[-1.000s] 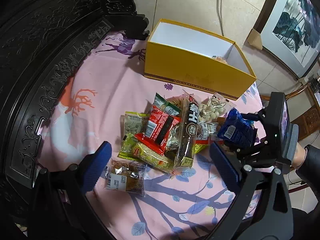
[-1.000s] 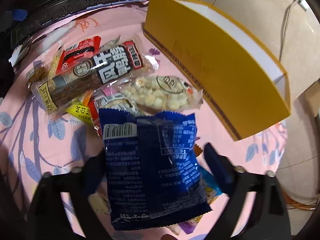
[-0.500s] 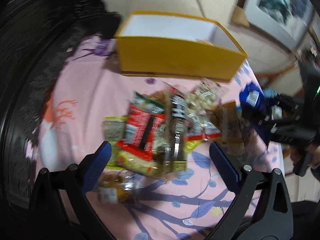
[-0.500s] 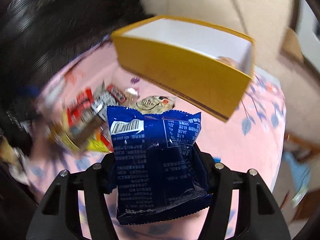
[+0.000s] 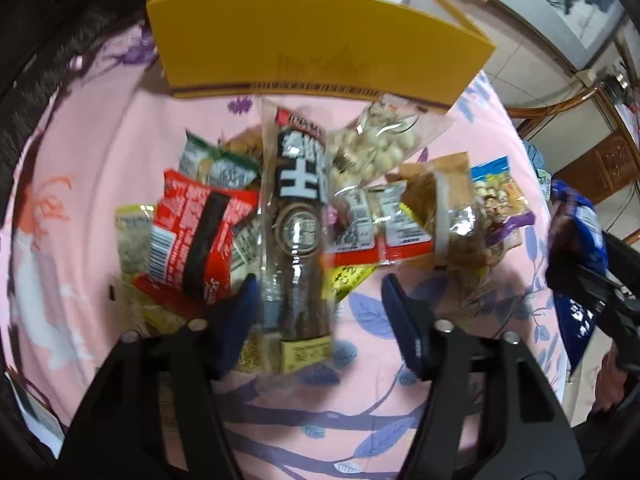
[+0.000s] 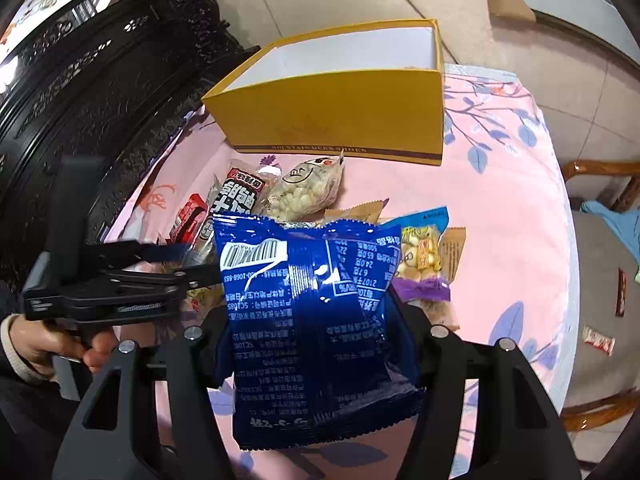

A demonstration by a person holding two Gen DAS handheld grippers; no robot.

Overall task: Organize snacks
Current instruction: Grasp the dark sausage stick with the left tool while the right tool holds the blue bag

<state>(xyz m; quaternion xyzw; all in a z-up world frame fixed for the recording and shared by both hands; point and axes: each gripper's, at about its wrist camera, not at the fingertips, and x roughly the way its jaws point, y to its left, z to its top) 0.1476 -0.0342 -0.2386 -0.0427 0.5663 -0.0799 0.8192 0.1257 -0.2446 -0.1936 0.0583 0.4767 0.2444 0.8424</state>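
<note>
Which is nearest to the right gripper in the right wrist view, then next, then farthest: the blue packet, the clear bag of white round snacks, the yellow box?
1. Blue packet: clamped in the right gripper, at its fingers.
2. Clear bag of white round snacks: on the pink cloth beyond the packet, mid-scene.
3. Yellow box: at the far edge of the cloth, behind the bag.

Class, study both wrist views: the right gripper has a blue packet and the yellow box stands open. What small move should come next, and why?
Probably carry the blue packet forward over the yellow box and release it. The right gripper is shut on the packet, held above the pile, and the box's open top lies just ahead. The left gripper is open around the long dark snack.
</note>
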